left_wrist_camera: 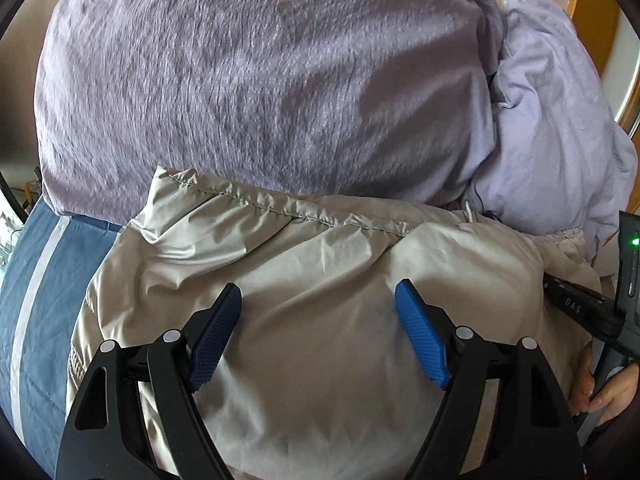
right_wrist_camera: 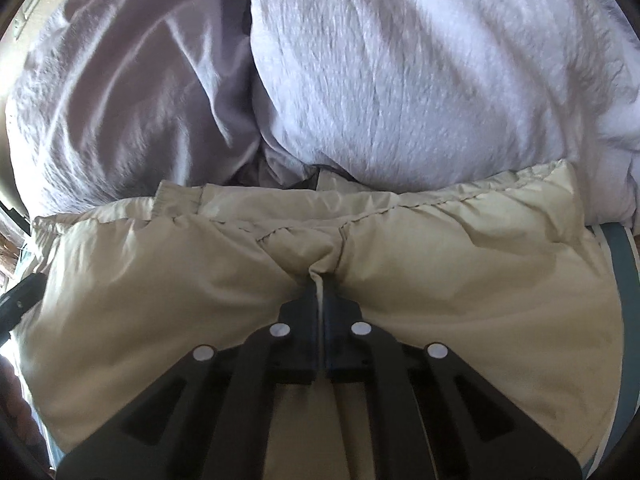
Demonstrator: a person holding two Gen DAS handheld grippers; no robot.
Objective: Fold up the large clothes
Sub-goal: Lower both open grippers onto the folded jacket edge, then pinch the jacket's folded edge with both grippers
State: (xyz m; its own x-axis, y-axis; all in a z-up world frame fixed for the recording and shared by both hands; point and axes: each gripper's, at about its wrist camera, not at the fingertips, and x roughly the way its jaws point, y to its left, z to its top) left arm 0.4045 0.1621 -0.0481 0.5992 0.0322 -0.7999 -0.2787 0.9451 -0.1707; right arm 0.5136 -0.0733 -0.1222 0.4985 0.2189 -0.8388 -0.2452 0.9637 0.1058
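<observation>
Beige jacket (right_wrist_camera: 440,280) pinched by right tool (right_wrist_camera: 321,280), left tool (left_wrist_camera: 318,304) spread above it

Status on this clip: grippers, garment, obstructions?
Left gripper open over beige jacket. Right gripper shut on jacket fabric. Lilac bedding bunched against its far edge.

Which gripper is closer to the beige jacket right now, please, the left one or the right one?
Right. The right gripper is shut on a pinch of the beige jacket, so it touches it. The left gripper is open over the jacket, its fingers apart with no fabric between them.
</observation>
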